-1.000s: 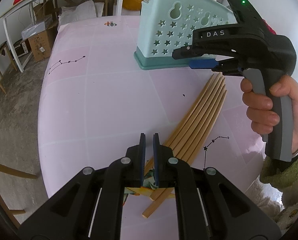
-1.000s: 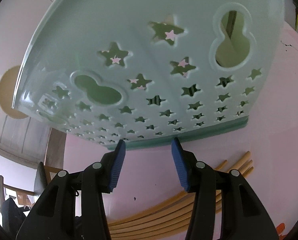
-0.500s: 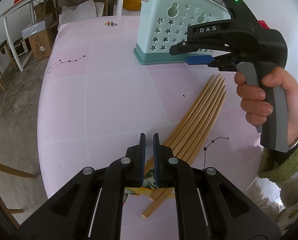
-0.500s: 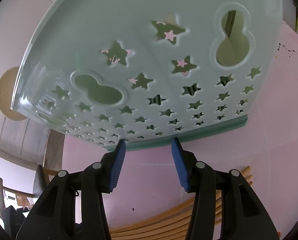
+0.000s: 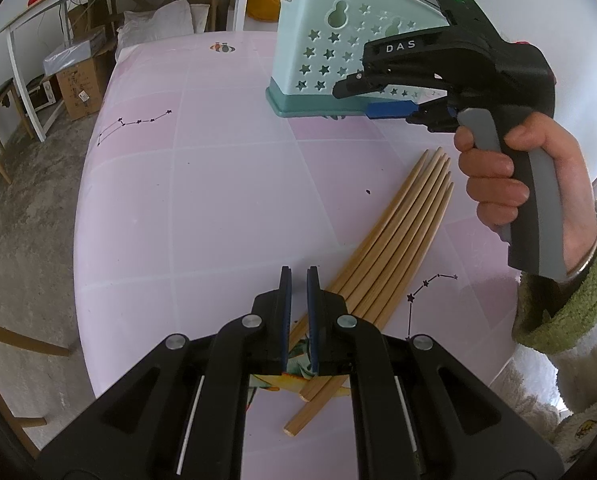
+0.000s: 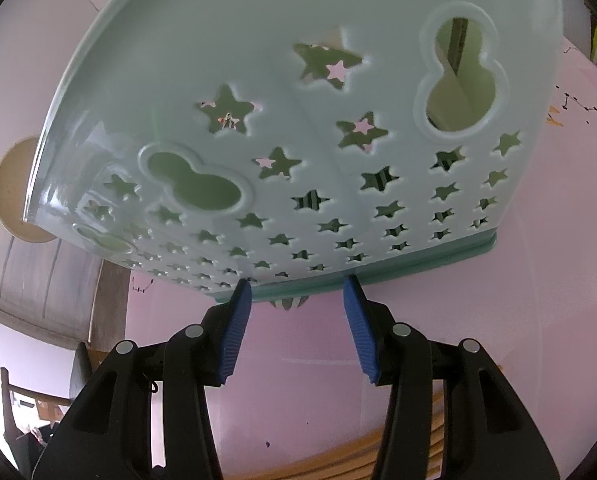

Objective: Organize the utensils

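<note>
On the pink table (image 5: 218, 184), the wooden chopsticks (image 5: 394, 248) lie fanned near the left gripper (image 5: 299, 276), its jaws nearly closed and empty, while the right gripper (image 6: 296, 292), jaws half-open and empty, hovers at the far mint star-cut utensil holder (image 6: 298, 120).

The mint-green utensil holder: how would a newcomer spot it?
On the pink table, look toward the far side, beyond the fan of wooden chopsticks. The mint-green plastic utensil holder stands upright there, the only tall thing on the table, pierced with star-shaped holes.
</note>
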The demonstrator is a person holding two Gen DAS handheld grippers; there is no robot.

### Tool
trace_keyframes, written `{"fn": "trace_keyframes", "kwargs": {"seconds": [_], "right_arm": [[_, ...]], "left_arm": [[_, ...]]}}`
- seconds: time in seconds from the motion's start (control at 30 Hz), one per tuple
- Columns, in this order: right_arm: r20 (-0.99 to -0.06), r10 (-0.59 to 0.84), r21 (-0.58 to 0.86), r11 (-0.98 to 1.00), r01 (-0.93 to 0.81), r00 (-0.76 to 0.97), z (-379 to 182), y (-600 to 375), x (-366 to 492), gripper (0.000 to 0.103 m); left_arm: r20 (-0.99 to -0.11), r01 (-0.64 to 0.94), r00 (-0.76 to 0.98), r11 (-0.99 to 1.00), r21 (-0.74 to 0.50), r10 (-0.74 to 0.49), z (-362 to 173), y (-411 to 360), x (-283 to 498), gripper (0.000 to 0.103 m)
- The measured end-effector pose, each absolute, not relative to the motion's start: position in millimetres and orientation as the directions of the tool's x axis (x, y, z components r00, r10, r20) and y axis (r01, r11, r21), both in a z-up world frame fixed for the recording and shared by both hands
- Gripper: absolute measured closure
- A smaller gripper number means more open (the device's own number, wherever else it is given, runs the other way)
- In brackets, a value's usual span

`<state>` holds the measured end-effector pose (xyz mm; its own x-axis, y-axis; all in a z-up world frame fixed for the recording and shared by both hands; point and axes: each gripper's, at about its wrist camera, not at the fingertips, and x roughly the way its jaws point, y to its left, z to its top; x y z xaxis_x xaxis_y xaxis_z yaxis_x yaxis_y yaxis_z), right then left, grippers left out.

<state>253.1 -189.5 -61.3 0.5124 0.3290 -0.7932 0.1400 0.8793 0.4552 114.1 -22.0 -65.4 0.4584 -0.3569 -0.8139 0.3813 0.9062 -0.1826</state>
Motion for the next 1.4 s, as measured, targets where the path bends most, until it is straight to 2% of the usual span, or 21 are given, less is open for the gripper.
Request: {"fn": "trace_keyframes", "kwargs": {"seconds": [0.13,0.3,0.43,0.77,0.93,1.13,1.4], "right_arm": [[-0.793,0.330,0.458,0.877,0.143,0.513,-62,-190,251,0.056],[-0.805,0.345,0.467,0.870,0.157,0.483,-63,-195,240,0.048],[-0.808,0.355,0.469,0.871,0.148,0.470,-58,-198,222,0.046],[-0.771,0.377,0.497,0.860,0.115,0.514,-23,-214,148,0.045],[-0.780,0.365,0.487,0.864,0.128,0.508,-16,-229,101,0.044],[-0.810,0.337,0.466,0.866,0.180,0.480,-27,-233,57,0.044],[-0.805,0.359,0.506,0.831,0.231,0.473,-54,-228,60,0.044]], "left_arm": [[-0.812,0.381,0.458,0.905,-0.190,-0.363,-67,-22,115,0.097],[-0.809,0.374,0.455,0.904,-0.206,-0.373,-69,-20,115,0.097],[-0.808,0.375,0.455,0.904,-0.207,-0.374,-70,-22,117,0.097],[-0.806,0.371,0.458,0.904,-0.211,-0.376,-70,-24,118,0.097],[-0.805,0.370,0.458,0.904,-0.215,-0.378,-70,-21,118,0.097],[-0.797,0.368,0.462,0.902,-0.226,-0.389,-70,-17,118,0.097],[-0.800,0.372,0.466,0.904,-0.212,-0.379,-71,-16,115,0.097]]}}
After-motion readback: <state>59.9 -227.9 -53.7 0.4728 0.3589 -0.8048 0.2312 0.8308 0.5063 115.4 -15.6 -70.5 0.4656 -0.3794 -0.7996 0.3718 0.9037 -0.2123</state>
